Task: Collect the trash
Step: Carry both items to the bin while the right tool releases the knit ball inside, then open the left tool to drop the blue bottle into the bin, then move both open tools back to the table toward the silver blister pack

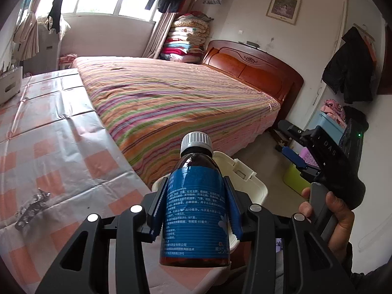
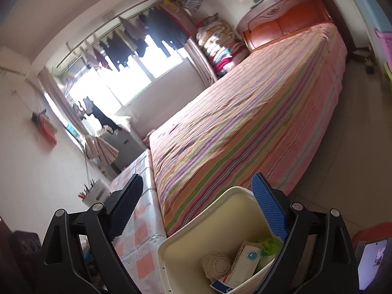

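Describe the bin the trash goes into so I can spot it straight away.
Start at the striped bed; at its near corner, beside the checked table, stands the cream bin. It is open-topped with litter inside: a white medicine box and a green wrapper. No other container this close is cream.

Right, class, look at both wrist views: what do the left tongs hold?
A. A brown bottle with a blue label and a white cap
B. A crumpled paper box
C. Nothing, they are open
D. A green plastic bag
A: in the left wrist view the left tongs are closed on both sides of the brown bottle, its white cap pointing away, above the cream bin.
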